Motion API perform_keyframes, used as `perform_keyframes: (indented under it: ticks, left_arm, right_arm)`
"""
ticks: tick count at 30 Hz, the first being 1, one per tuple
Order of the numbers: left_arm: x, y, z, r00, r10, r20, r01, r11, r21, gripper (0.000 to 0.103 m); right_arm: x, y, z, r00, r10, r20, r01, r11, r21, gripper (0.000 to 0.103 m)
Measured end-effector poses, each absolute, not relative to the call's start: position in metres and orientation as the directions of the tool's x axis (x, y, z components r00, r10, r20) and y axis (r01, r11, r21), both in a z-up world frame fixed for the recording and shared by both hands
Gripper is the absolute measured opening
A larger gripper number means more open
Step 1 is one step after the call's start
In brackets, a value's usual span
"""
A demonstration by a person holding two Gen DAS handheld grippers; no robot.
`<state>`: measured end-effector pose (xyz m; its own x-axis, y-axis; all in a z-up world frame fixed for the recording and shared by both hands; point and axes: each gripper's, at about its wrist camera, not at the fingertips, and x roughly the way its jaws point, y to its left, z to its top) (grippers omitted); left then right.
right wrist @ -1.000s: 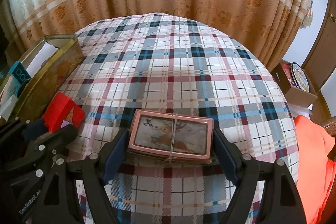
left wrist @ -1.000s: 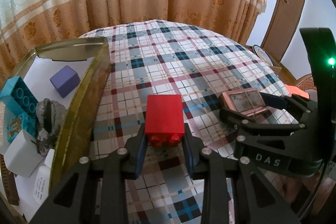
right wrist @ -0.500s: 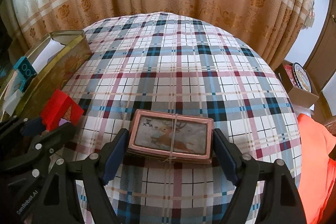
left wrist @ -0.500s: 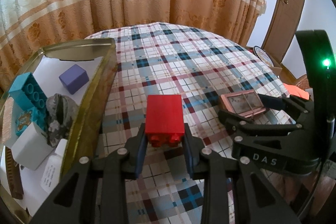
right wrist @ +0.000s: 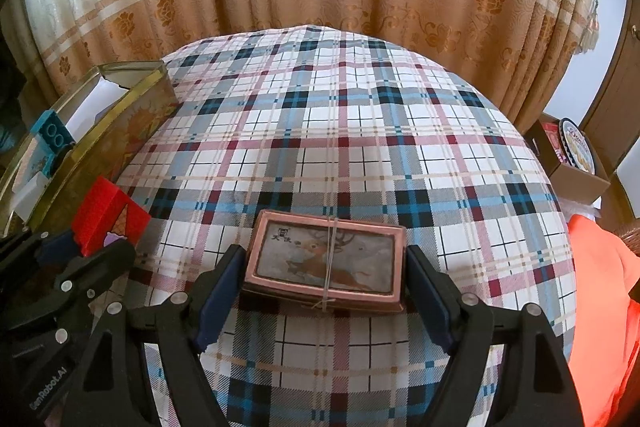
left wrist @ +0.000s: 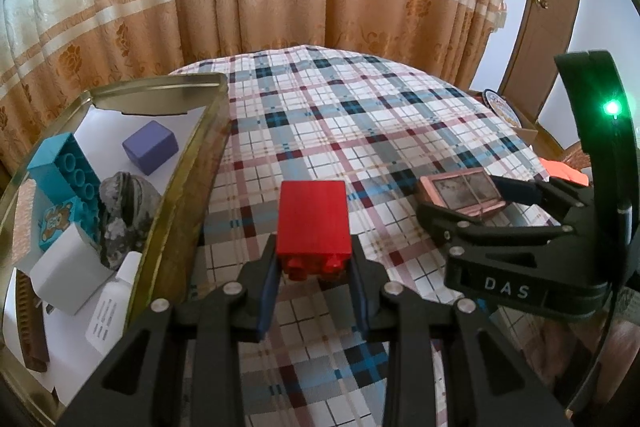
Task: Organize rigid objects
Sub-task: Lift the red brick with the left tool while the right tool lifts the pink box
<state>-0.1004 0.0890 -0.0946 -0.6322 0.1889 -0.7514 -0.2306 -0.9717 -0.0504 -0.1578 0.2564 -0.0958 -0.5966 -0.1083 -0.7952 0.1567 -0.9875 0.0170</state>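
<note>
My left gripper (left wrist: 314, 267) is shut on a red toy brick (left wrist: 313, 221) and holds it above the plaid tablecloth, right of the gold tin (left wrist: 188, 187). The red brick also shows in the right wrist view (right wrist: 108, 215). My right gripper (right wrist: 326, 283) is shut on a pink card box with a deer picture (right wrist: 326, 259), tied with string, held above the cloth. The card box (left wrist: 464, 193) and right gripper also show at the right of the left wrist view.
The open gold tin (right wrist: 104, 143) at the left holds a purple cube (left wrist: 150, 147), a teal brick (left wrist: 66, 171), a grey stone-like piece (left wrist: 120, 211), a white box (left wrist: 66, 273) and a small white bottle (left wrist: 110, 311). Curtains hang behind the table. A cardboard box (right wrist: 572, 155) sits at the far right.
Both grippers have risen and pulled back with their objects. More of the tin's inside shows now.
</note>
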Motion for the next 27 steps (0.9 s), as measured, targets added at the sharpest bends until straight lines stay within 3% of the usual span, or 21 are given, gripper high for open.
perform_keyframes:
  ticks: [27]
  left_arm:
    - [-0.087, 0.086, -0.089, -0.663, 0.189, -0.724, -0.235, -0.971, -0.038, 0.030]
  right_arm:
    - [-0.148, 0.250, -0.091, -0.610, -0.137, -0.781, 0.176, -0.984, 0.035, 0.081]
